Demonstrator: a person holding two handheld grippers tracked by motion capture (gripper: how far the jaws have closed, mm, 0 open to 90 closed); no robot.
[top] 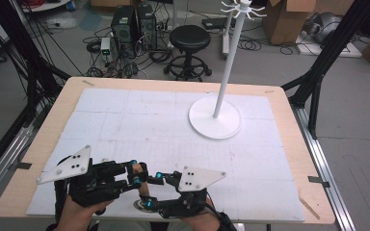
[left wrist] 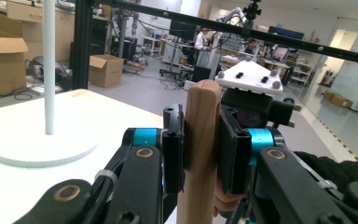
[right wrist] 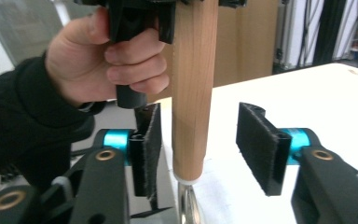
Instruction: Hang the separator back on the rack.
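Wooden handle (left wrist: 200, 149) clamped by left hand-held gripper (left wrist: 200, 154); right hand-held gripper (right wrist: 205, 149) gapes wide around it

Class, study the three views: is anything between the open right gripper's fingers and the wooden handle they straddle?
Nothing visible. The right gripper is open with the wooden handle upright in the gap between its fingers, air on both sides. The left gripper clamps the handle higher up, above that gap.
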